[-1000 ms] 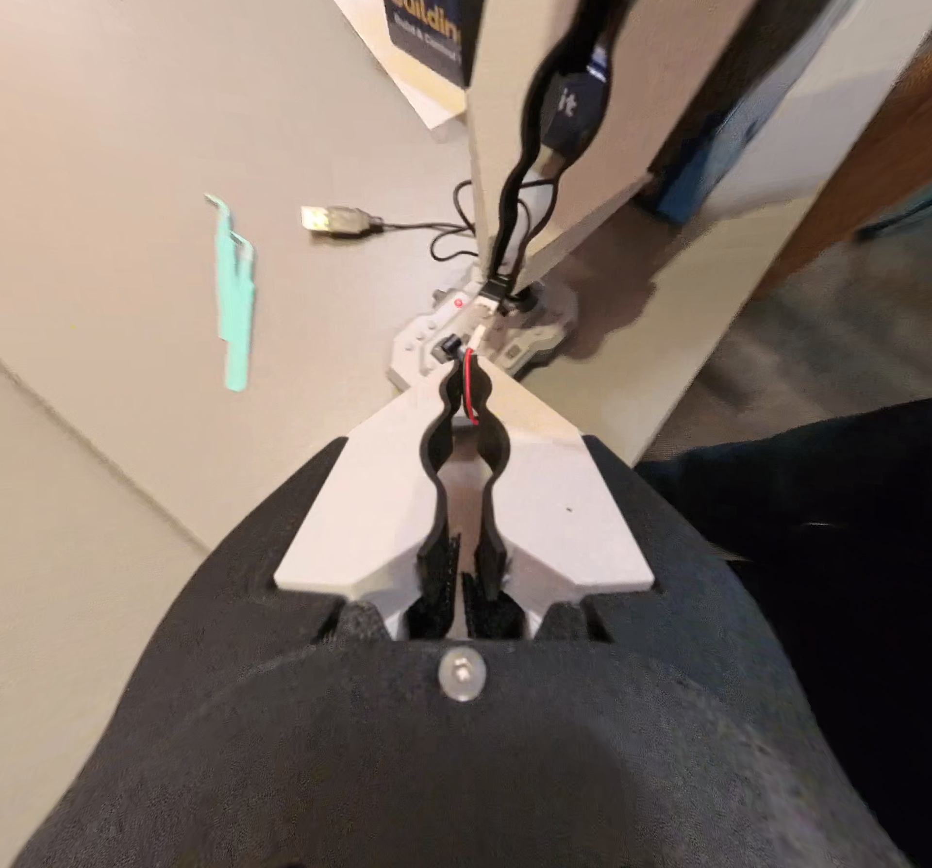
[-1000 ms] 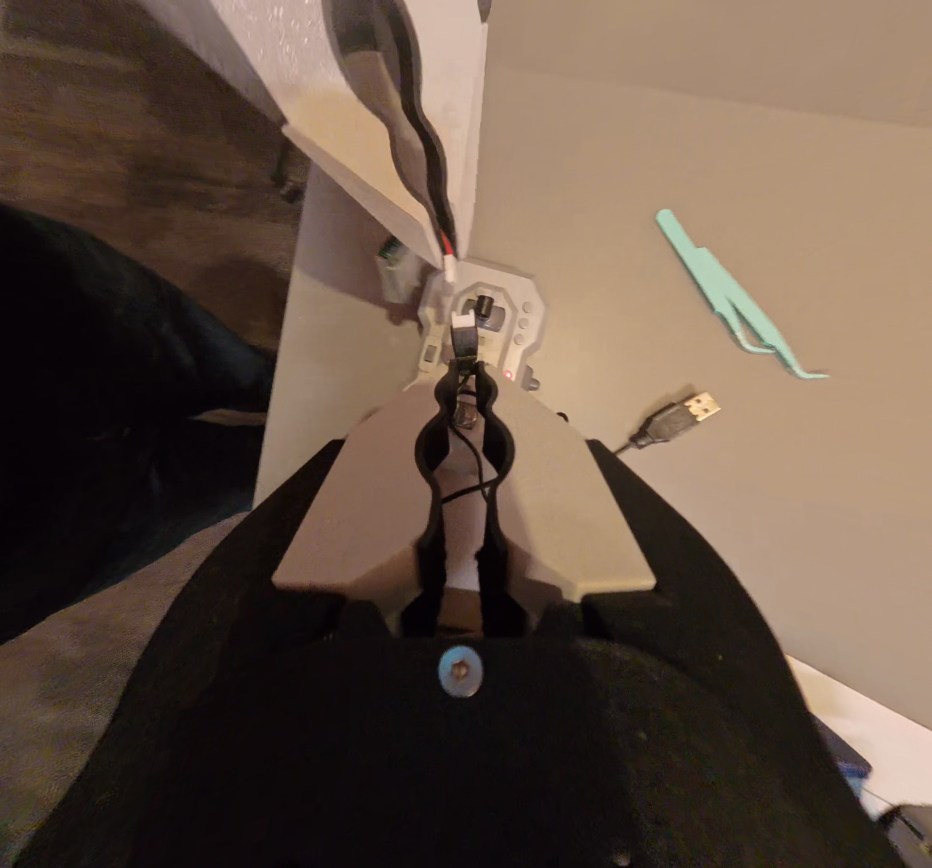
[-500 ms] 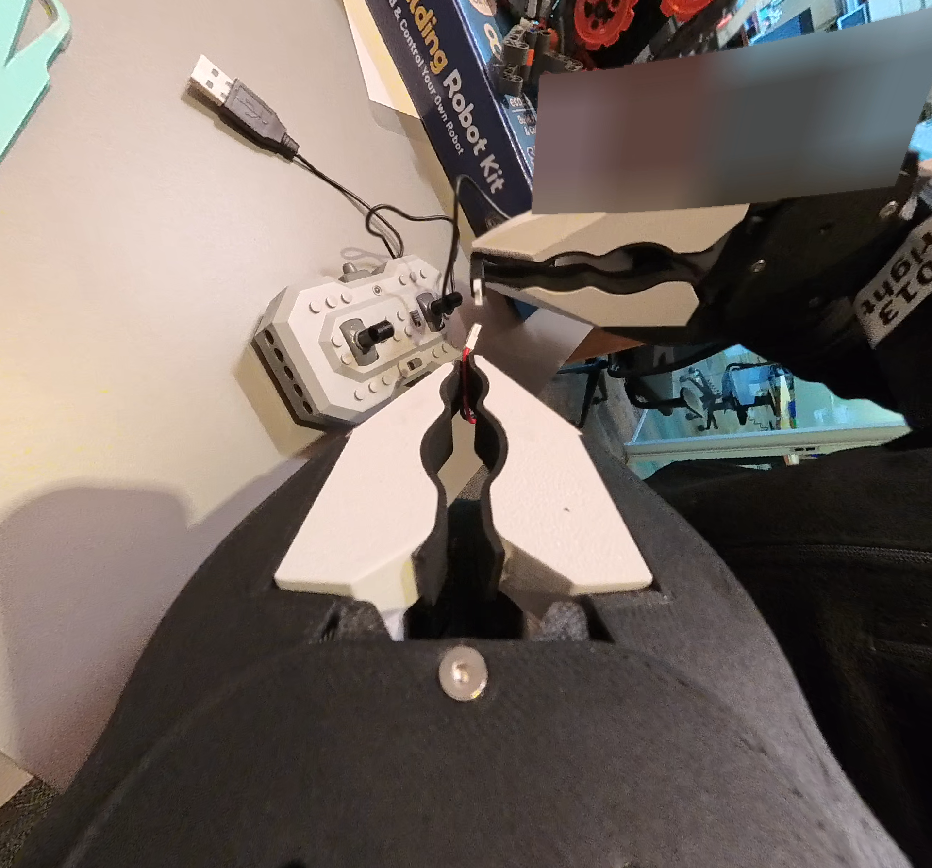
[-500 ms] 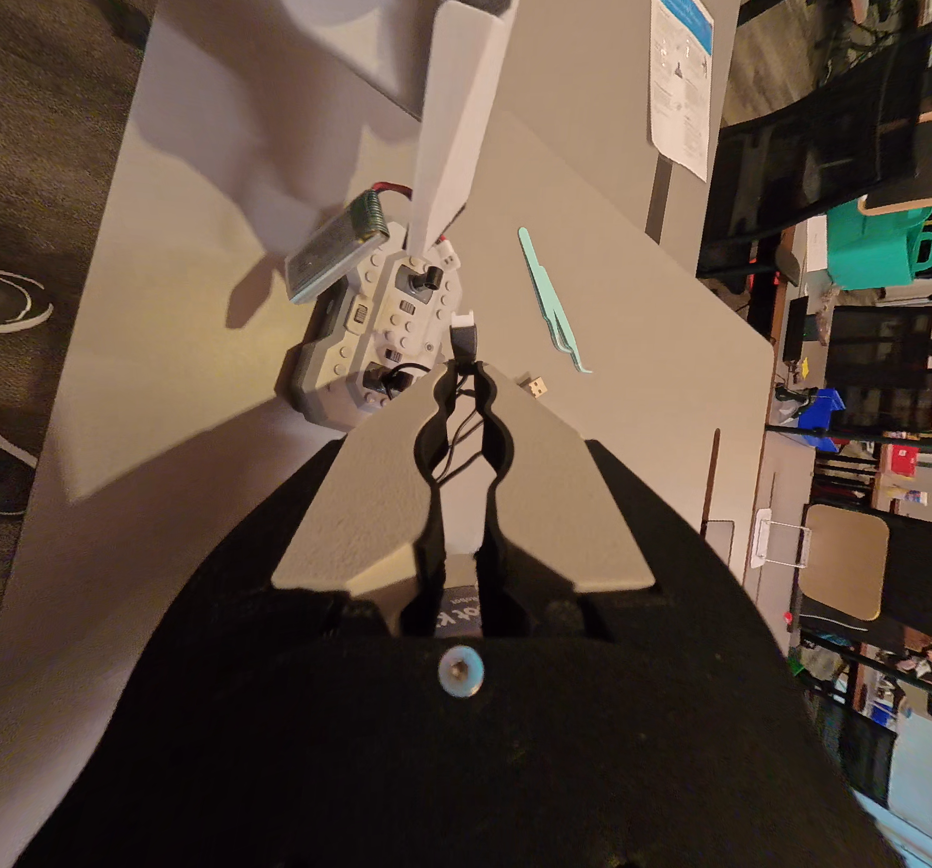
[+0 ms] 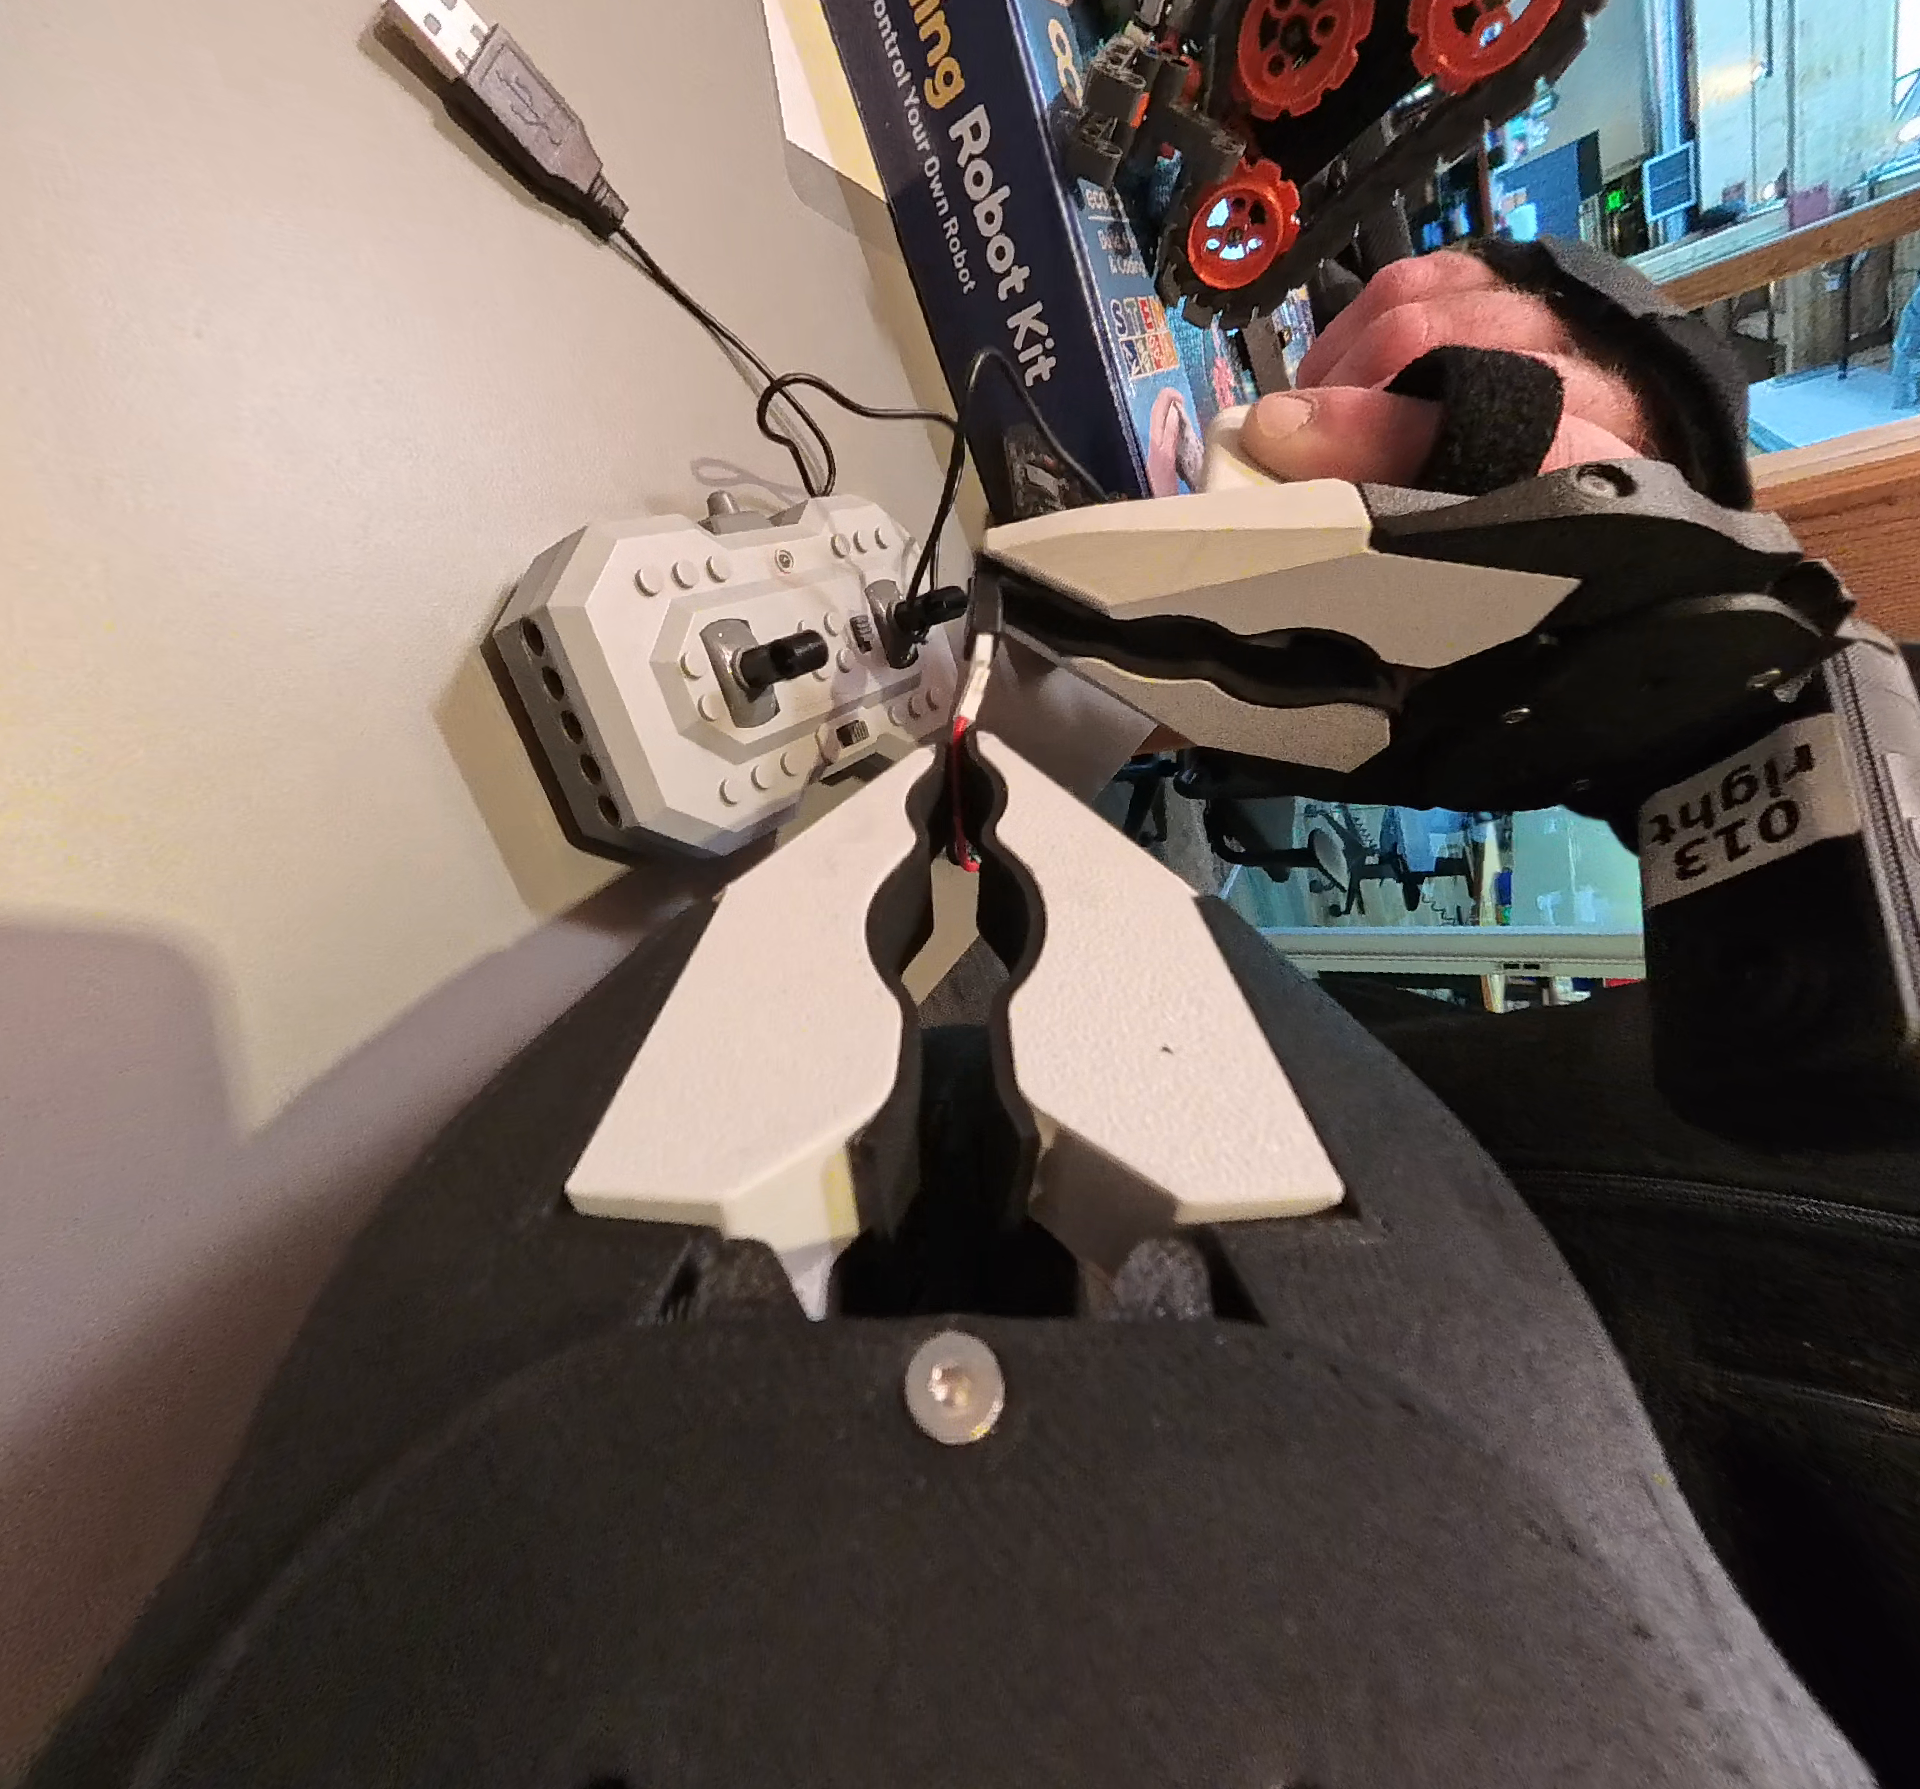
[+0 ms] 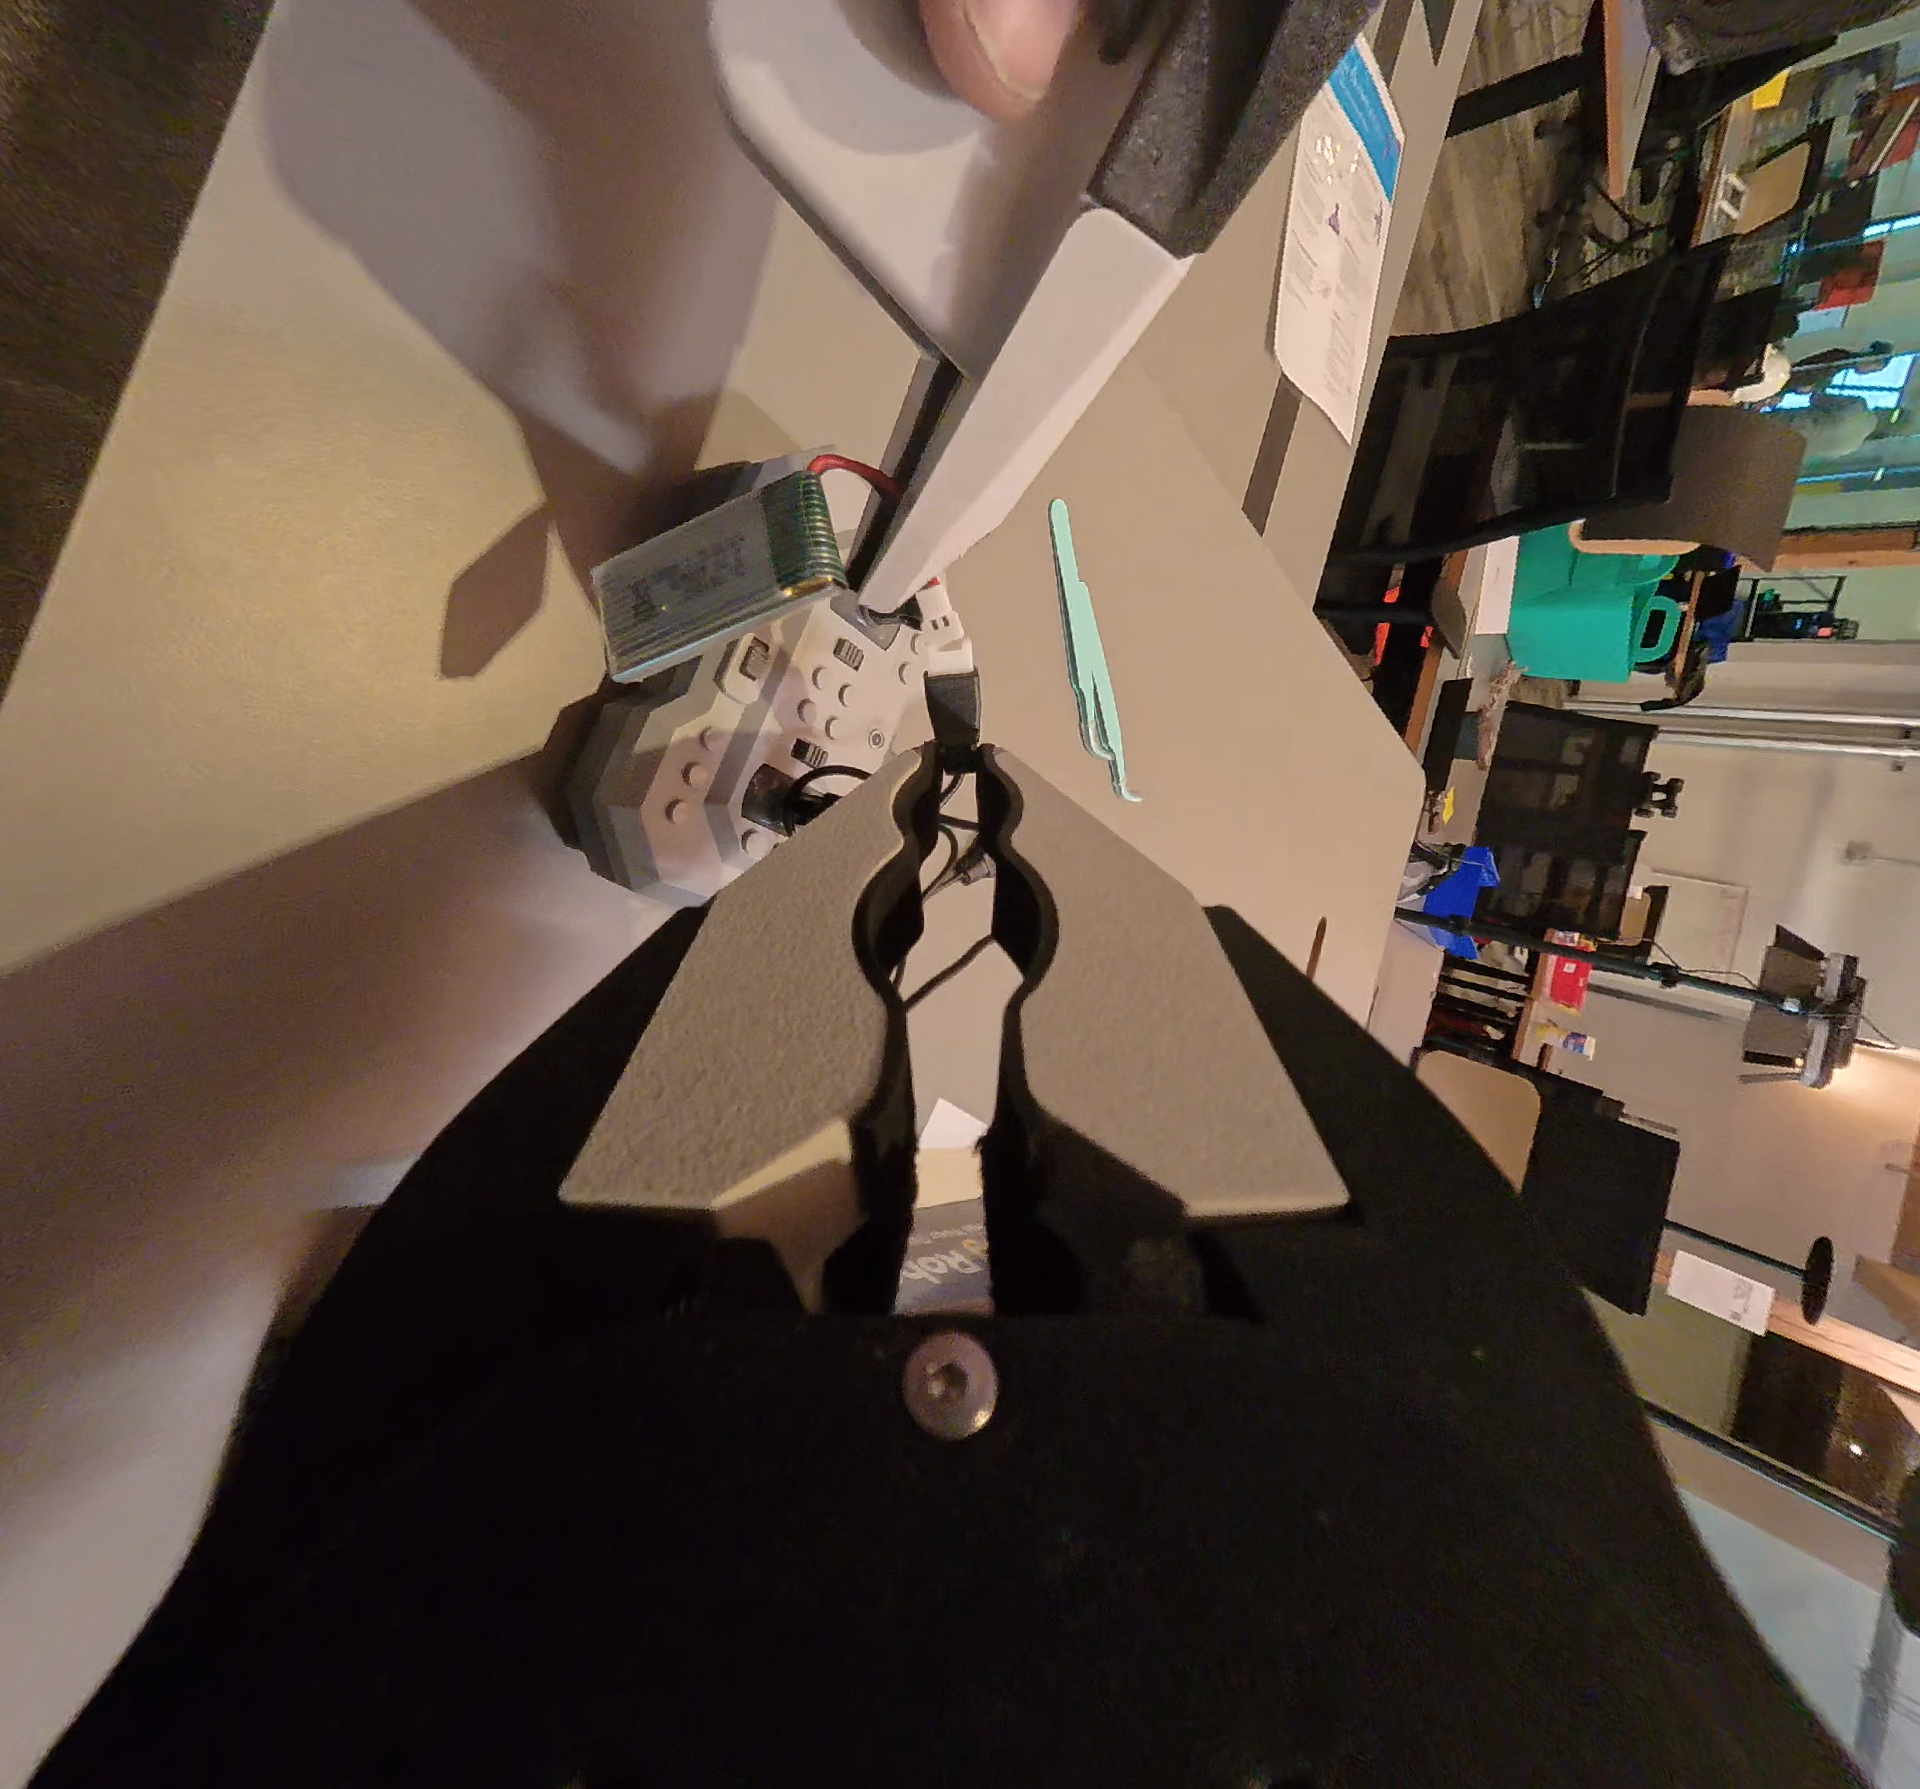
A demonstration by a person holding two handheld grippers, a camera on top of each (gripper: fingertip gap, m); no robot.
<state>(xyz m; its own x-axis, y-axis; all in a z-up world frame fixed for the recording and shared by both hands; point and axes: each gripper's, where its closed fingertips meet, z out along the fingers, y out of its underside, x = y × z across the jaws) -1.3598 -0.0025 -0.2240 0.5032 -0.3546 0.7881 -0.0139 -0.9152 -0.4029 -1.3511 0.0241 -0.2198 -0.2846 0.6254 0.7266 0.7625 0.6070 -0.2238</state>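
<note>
My left gripper (image 5: 961, 752) is shut on a thin red and black wire (image 5: 958, 804) that ends in a small white connector (image 5: 977, 690). The wire leads to a silver battery pack (image 6: 717, 576), which hangs beside the left gripper (image 6: 899, 586) in the right wrist view. My right gripper (image 6: 951, 752) is shut on a black cable with a black plug (image 6: 951, 695). In the left wrist view the right gripper (image 5: 987, 586) comes in from the right, tip to tip with the white connector. A grey brick-style controller (image 5: 727, 679) lies just behind both tips.
The cable's USB plug (image 5: 457, 46) lies on the grey table (image 5: 208, 492). A blue kit box (image 5: 977, 181) and a tracked toy vehicle (image 5: 1351, 25) stand behind. Teal tweezers (image 6: 1091, 659) and a paper sheet (image 6: 1340, 233) lie farther off. A hand (image 5: 1403, 389) holds the right gripper. Both grippers' tips are close together, under 4 cm apart. The grey brick-style controller (image 5: 727, 679) sits 4 centimetres or so from the ends of my left fingers.
Both grippers have tilted and swung, so both views turned. The battery now hangs in view, and the white connector and black plug have drawn closer together. Both stay shut.
</note>
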